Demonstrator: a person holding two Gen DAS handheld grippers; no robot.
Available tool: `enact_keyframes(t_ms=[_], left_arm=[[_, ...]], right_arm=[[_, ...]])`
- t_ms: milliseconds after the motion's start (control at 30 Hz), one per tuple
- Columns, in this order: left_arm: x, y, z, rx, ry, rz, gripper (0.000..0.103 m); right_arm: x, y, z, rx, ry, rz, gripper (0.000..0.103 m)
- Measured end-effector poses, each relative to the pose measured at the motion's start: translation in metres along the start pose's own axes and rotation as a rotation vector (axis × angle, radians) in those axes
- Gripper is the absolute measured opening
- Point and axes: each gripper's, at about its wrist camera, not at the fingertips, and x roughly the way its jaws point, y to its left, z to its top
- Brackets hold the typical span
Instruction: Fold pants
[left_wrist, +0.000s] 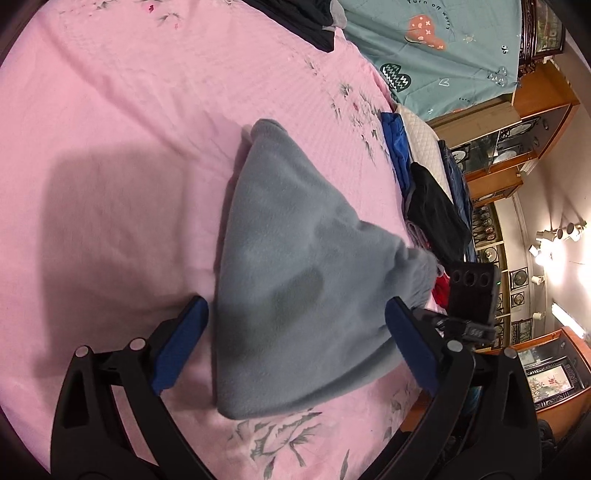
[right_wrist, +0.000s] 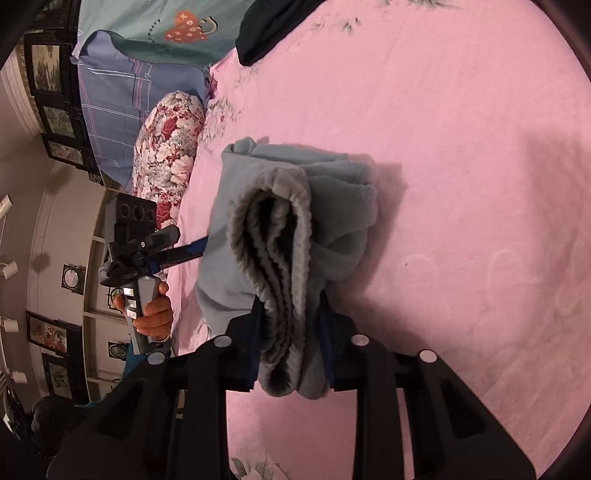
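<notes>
Grey fleece pants (left_wrist: 295, 280) lie folded in a thick bundle on the pink bed sheet (left_wrist: 110, 147), in the centre of the left wrist view and the centre of the right wrist view; the left hand-held gripper (left_wrist: 295, 332) stands spread wide, its two blue pads on either side of the bundle's near end, the pad at lower left clear of the cloth and the pad at lower right just beside it, so nothing is gripped there; the right hand-held gripper (right_wrist: 291, 332) is clenched on the gathered waistband (right_wrist: 273, 266), whose ribbed grey layers stand bunched between its dark blue pads and spill toward the bottom of the frame; in the right wrist view a hand (right_wrist: 153, 314) at left holds the grey handle of the other tool, whose finger reaches the bundle's left edge; a floral pillow (right_wrist: 166, 147) sits at upper left of that view; a teal printed quilt (left_wrist: 443, 48) fills the upper right of the left wrist view, and a stack of dark and blue clothes (left_wrist: 432, 195) lies along the bed's right edge; wooden display cabinets (left_wrist: 517, 140) stand at far right
</notes>
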Motion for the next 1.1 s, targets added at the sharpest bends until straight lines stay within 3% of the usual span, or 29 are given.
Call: enact_keyframes(t_ms=[133, 267, 400, 533, 567, 600, 633, 667, 700, 767, 933, 1100], left_arm=[[0.002, -0.004, -0.003, -0.011, -0.026, 0.010, 0.098], [0.014, -0.014, -0.008, 0.012, -0.021, -0.018, 0.098], [0.022, -0.020, -0.009, 0.016, -0.030, -0.035, 0.098], [0.025, -0.019, -0.009, -0.012, -0.041, -0.063, 0.096], [0.025, -0.019, -0.009, -0.017, -0.044, -0.065, 0.092], [0.028, -0.017, -0.010, -0.033, -0.021, -0.084, 0.066], [0.036, -0.011, -0.011, -0.065, 0.021, -0.096, 0.047], [0.039, -0.006, -0.012, -0.091, 0.026, -0.088, 0.029], [0.039, -0.003, -0.012, -0.101, 0.021, -0.084, 0.018], [0.038, 0.004, -0.013, -0.137, 0.020, -0.112, 0.017], [0.019, -0.024, 0.001, -0.040, -0.035, -0.091, 0.014], [-0.024, -0.066, 0.072, 0.088, -0.152, -0.028, 0.013]], right_arm=[[-0.023, 0.025, 0.011, -0.047, -0.043, 0.044, 0.024], [-0.034, 0.037, 0.022, -0.096, -0.070, 0.011, 0.023], [-0.037, 0.000, 0.018, -0.010, -0.077, -0.045, 0.023], [-0.029, -0.034, 0.005, 0.078, -0.074, -0.026, 0.023], [-0.030, -0.037, 0.004, 0.083, -0.079, -0.014, 0.023], [-0.029, -0.038, 0.004, 0.084, -0.081, -0.007, 0.023], [-0.028, -0.039, 0.005, 0.083, -0.083, 0.002, 0.023], [-0.028, -0.039, 0.006, 0.083, -0.083, 0.006, 0.023], [-0.030, -0.041, 0.005, 0.081, -0.081, 0.008, 0.023], [-0.033, -0.041, 0.005, 0.079, -0.081, 0.011, 0.023], [-0.037, -0.032, 0.008, 0.039, -0.088, 0.026, 0.023], [-0.053, 0.010, 0.049, -0.095, -0.121, 0.033, 0.023]])
